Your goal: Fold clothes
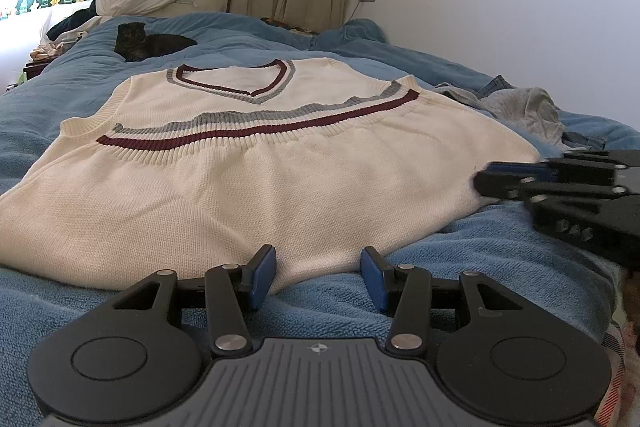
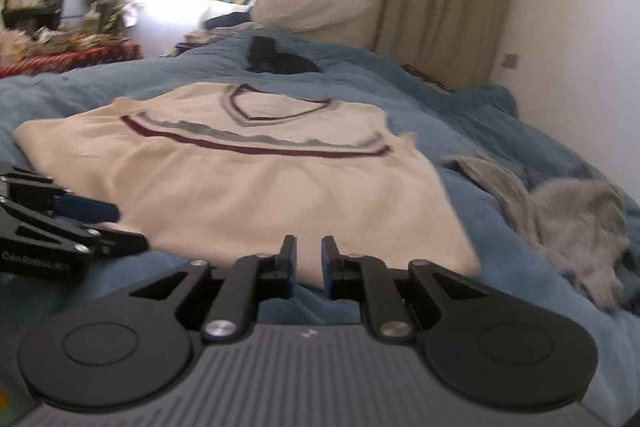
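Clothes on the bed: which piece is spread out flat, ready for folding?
The cream vest with maroon and grey stripes lies flat; the grey garment beside it lies crumpled in a heap.

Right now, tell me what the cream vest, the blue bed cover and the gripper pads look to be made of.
Cream vest: knitted yarn, matte; visible stitch rows and ribbed striped hem, fibre unclear.
Blue bed cover: looks like terry or fleece, with a nubby looped pile.
Left gripper pads: blue, smooth, dull, probably rubber or soft plastic, on black arms of plastic or coated metal.
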Tool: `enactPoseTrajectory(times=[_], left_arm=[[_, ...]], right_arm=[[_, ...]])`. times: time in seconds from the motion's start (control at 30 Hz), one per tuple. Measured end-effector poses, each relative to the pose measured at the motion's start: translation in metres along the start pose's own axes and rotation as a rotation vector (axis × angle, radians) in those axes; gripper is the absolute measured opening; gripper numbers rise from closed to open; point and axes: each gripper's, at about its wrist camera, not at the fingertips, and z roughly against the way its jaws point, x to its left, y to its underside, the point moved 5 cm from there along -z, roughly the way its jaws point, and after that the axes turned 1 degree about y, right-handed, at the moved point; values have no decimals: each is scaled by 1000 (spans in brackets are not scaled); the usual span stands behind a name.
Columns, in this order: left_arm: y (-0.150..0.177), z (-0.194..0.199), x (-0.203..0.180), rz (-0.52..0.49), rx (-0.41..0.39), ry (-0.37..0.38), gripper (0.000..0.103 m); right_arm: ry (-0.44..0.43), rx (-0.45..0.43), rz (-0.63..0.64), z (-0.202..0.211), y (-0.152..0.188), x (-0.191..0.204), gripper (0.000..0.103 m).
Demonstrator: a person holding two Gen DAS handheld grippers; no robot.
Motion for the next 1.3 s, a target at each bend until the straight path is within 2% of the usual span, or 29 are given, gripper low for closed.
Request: enactPoseTrajectory(times=[0.13,0.33,0.5,0.6,0.67,0.8,0.97,1.03,1.17,1.23,1.3], left_arm=[[0,0,-1,-1,1,-1,47],[1,0,-1,-1,-2,0,47],[1,0,0,0,-3,0,47],[1,0,0,1,-2,1,47],[1,0,0,2,-2,1,47],[1,0,0,4,4,0,47],[-2,1,-1,9,7,-5,47],[-6,6,-1,6,6,-22,47],[-18,20,0,-23,-41,-120,45],[-26,23,4,-25,-50,-138,45],[-28,17,12,-45,-4,-182,45]], right_arm=[[-16,19,3,-9,9,13,13],[-29,46,-8,1,21,15,13],[-56,-15,-4,11,-1,20,17],[-83,-16,27,1,-9,34,19],[-103,14,35,-9,-6,43,19],[-92,19,52,-14,7,53,19],[-109,32,25,-14,16,51,19],[-114,33,12,-15,17,49,19],[-115,30,3,-17,19,49,19],[-114,28,2,-16,19,49,19],[-114,27,1,-16,19,49,19]])
